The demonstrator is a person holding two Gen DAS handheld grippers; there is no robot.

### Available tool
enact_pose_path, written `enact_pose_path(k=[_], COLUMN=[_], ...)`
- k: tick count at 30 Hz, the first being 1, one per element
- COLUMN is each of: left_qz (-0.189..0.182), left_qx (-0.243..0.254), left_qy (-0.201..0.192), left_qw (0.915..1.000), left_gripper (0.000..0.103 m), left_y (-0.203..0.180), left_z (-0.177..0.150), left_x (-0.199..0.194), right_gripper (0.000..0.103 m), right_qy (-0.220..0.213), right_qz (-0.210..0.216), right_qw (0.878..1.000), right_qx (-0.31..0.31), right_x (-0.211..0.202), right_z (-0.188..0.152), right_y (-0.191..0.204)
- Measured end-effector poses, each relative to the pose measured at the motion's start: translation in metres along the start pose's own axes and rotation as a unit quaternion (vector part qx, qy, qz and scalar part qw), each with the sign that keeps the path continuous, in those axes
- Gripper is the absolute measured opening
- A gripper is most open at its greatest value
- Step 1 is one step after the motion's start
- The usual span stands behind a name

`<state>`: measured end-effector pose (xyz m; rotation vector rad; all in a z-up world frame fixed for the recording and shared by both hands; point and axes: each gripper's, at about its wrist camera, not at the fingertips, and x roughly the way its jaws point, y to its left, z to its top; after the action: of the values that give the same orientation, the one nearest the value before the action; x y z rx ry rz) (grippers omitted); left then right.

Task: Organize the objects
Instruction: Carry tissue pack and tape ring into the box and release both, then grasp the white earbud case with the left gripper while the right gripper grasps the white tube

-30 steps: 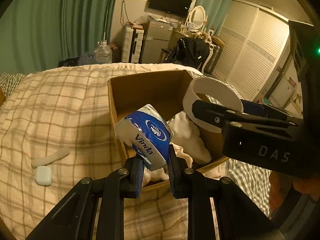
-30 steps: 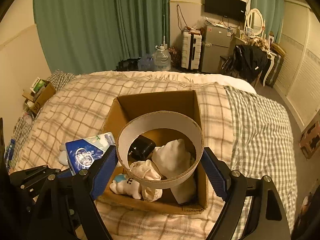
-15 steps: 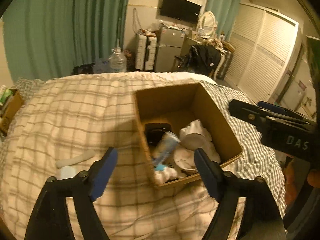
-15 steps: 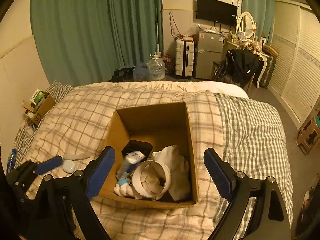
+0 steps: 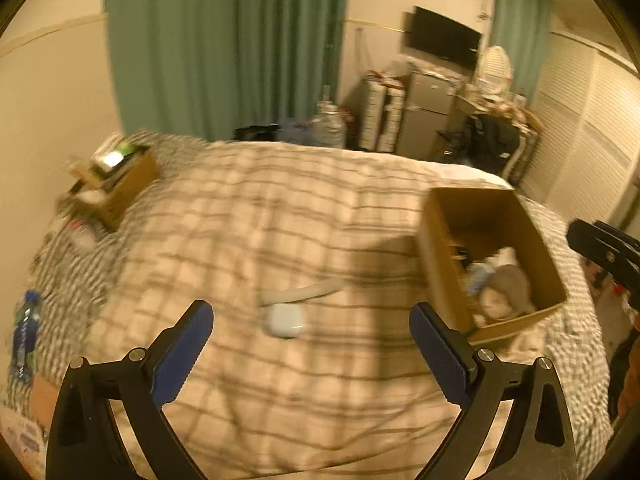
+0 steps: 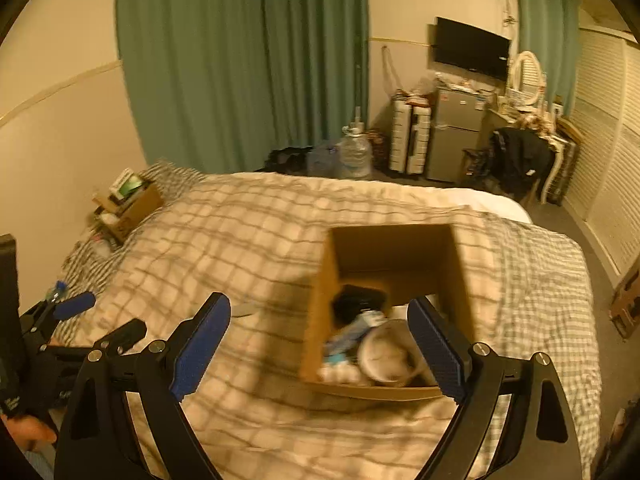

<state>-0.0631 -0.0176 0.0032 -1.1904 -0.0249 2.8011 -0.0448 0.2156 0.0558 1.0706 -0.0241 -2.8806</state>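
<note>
Your left gripper [image 5: 310, 342] has just been opening and now stands spread wide with nothing between its blue pads [image 5: 182, 350]. It hangs over the checked bed [image 5: 280, 216]. Just ahead of it, near picture centre, a white case [image 5: 283, 319] lies on the cover, and a pale strip [image 5: 308, 291] lies touching or just beside it at 1 o'clock (blur hides which). The box [image 5: 438, 256] sits at 3 o'clock in this view, open-topped, with soft pale things and a bit of blue inside.

Your right gripper [image 6: 318, 346] has also opened a little further and is released, empty. From its camera the box [image 6: 320, 320] lies just ahead, toward 3 o'clock; inside it a white ring [image 6: 386, 354] rests at the near end, a blue-and-white pack [image 6: 350, 334] lies at the ring's 9 o'clock, and something black [image 6: 358, 302] lies behind them. The left gripper [image 6: 100, 318] shows at 8 o'clock in this view. A smaller carton [image 6: 134, 204] of odds and ends sits at the bed's far left edge, at 10 o'clock.
</note>
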Motion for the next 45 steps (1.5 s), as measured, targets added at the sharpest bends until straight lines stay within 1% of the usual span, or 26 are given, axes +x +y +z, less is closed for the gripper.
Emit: enact_pose_path(k=[3, 5, 9, 13, 15, 17, 21, 28, 29, 30, 31, 32, 34, 35, 36, 38, 40, 42, 44, 45], left_qz=[0.029, 0.041, 0.052, 0.063, 0.069, 0.071, 0.060, 0.043, 0.040, 0.035, 0.030, 0.027, 0.024, 0.025, 0.028, 0.031, 0.026, 0.039, 0.052, 0.065], left_qx=[-0.014, -0.021, -0.033, -0.039, -0.042, -0.043, -0.041, -0.020, -0.021, -0.023, -0.025, -0.028, -0.036, -0.040, -0.041, -0.041, -0.064, -0.096, -0.105, -0.100], left_qy=[0.002, 0.009, 0.019, 0.032, 0.037, 0.040, 0.057, 0.072, 0.075, 0.079, 0.091, 0.099, 0.100, 0.096, 0.096, 0.087, 0.078, 0.065, 0.050, 0.046], left_qw=[0.9995, 0.9989, 0.9979, 0.9967, 0.9961, 0.9957, 0.9957, 0.9963, 0.9962, 0.9960, 0.9951, 0.9944, 0.9941, 0.9942, 0.9941, 0.9949, 0.9946, 0.9925, 0.9918, 0.9918], left_gripper=[0.101, 0.101, 0.101, 0.101, 0.101, 0.101, 0.101, 0.100, 0.099, 0.094, 0.090, 0.083, 0.080, 0.074, 0.061, 0.051, 0.051, 0.050, 0.050, 0.051], left_y=[0.026, 0.038, 0.054, 0.063, 0.066, 0.066, 0.056, 0.029, 0.026, 0.023, 0.019, 0.017, 0.016, 0.016, 0.018, 0.022, 0.033, 0.047, 0.057, 0.062], left_z=[-0.009, -0.016, -0.031, -0.044, -0.048, -0.051, -0.053, -0.053, -0.053, -0.053, -0.054, -0.055, -0.058, -0.059, -0.061, -0.064, -0.064, -0.065, -0.062, -0.060], left_x=[0.010, 0.021, 0.041, 0.067, 0.078, 0.090, 0.121, 0.167, 0.173, 0.181, 0.191, 0.199, 0.211, 0.215, 0.218, 0.217, 0.206, 0.186, 0.173, 0.167], right_gripper=[0.090, 0.090, 0.090, 0.090, 0.090, 0.090, 0.090, 0.090, 0.090, 0.090, 0.090, 0.090, 0.090, 0.090, 0.090, 0.090, 0.090, 0.090, 0.090, 0.090], right_qy=[0.005, 0.011, 0.027, 0.044, 0.052, 0.059, 0.075, 0.100, 0.102, 0.104, 0.106, 0.107, 0.110, 0.112, 0.114, 0.118, 0.118, 0.114, 0.110, 0.111], right_qz=[0.016, 0.026, 0.039, 0.065, 0.063, 0.054, 0.035, 0.027, 0.027, 0.026, 0.025, 0.024, 0.027, 0.024, 0.023, 0.027, 0.028, 0.032, 0.045, 0.049], right_qw=[1.000, 0.999, 0.998, 0.996, 0.995, 0.995, 0.994, 0.993, 0.993, 0.993, 0.992, 0.992, 0.992, 0.992, 0.991, 0.991, 0.991, 0.991, 0.991, 0.991], right_qx=[-0.014, -0.023, -0.039, -0.047, -0.054, -0.058, -0.067, -0.062, -0.059, -0.057, -0.056, -0.055, -0.054, -0.056, -0.060, -0.060, -0.059, -0.057, -0.058, -0.062], right_x=[0.012, 0.023, 0.052, 0.084, 0.101, 0.119, 0.160, 0.220, 0.226, 0.229, 0.234, 0.238, 0.243, 0.246, 0.249, 0.253, 0.255, 0.257, 0.260, 0.262], right_z=[-0.005, -0.010, -0.021, -0.030, -0.032, -0.036, -0.041, -0.036, -0.036, -0.036, -0.037, -0.038, -0.041, -0.043, -0.045, -0.049, -0.051, -0.053, -0.054, -0.055], right_y=[0.025, 0.040, 0.066, 0.084, 0.093, 0.099, 0.104, 0.097, 0.094, 0.093, 0.090, 0.088, 0.087, 0.086, 0.086, 0.085, 0.084, 0.085, 0.088, 0.092])
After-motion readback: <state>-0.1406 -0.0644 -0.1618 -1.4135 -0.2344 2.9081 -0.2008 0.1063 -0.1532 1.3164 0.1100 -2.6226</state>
